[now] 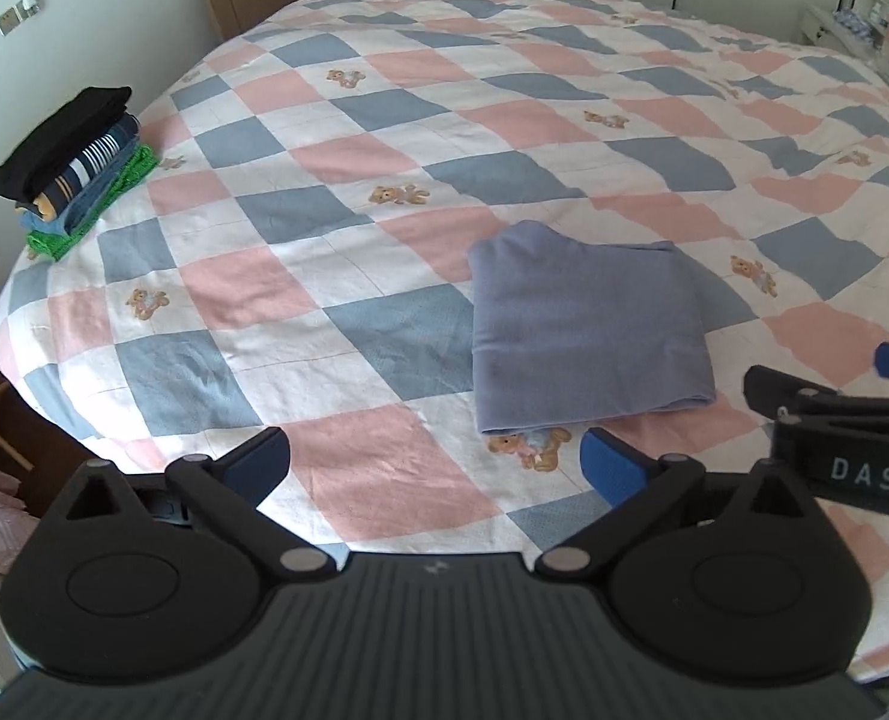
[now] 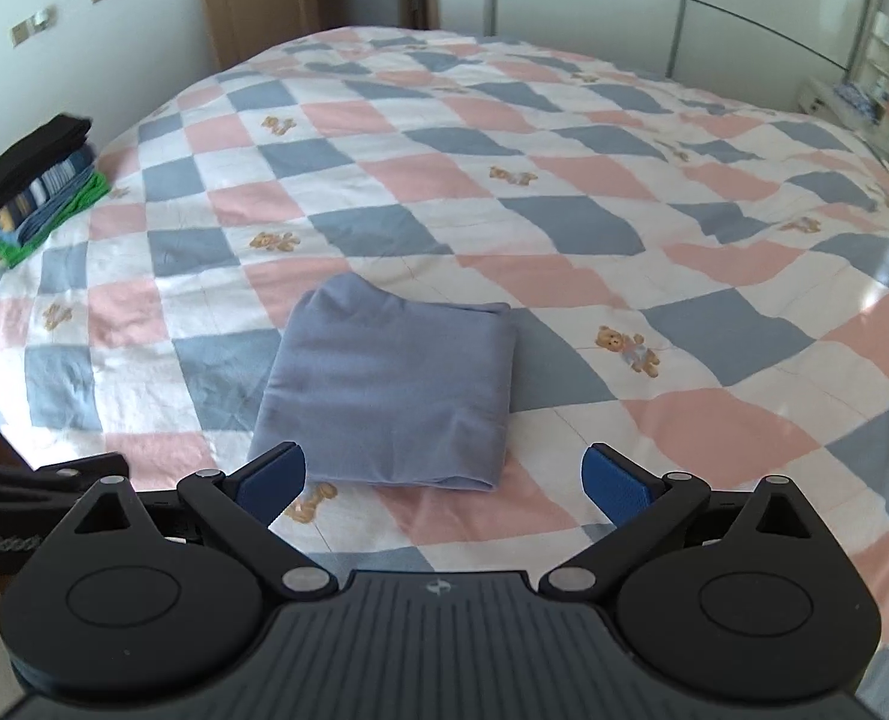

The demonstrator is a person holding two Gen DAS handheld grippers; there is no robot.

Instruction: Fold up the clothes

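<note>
- One folded lilac garment (image 1: 588, 330) lies flat on the bed (image 1: 384, 138), near the bed's front edge, with its folded edge toward the cameras and a rounded bump at its far left corner.
- The left gripper (image 1: 435, 462) hangs above the quilt just in front of that garment, jaws spread wide with nothing between them.
- The right gripper (image 2: 444, 474) hangs over the garment's near edge, jaws wide too and empty; the cloth shows between its blue pads but they do not press on it.
- In the left wrist view the right gripper's side enters from the right edge, close beside the left one.
- One stack of folded clothes (image 1: 72, 168) sits at the bed's far left edge, well apart from the lilac garment: black on top, striped navy, blue, green at the bottom.
- The checked quilt beyond and to the right of the garment lies bare, rumpled toward the far right.
- One wooden door (image 2: 252, 0) stands behind the bed, and a wardrobe (image 2: 654, 6) beside it.
</note>
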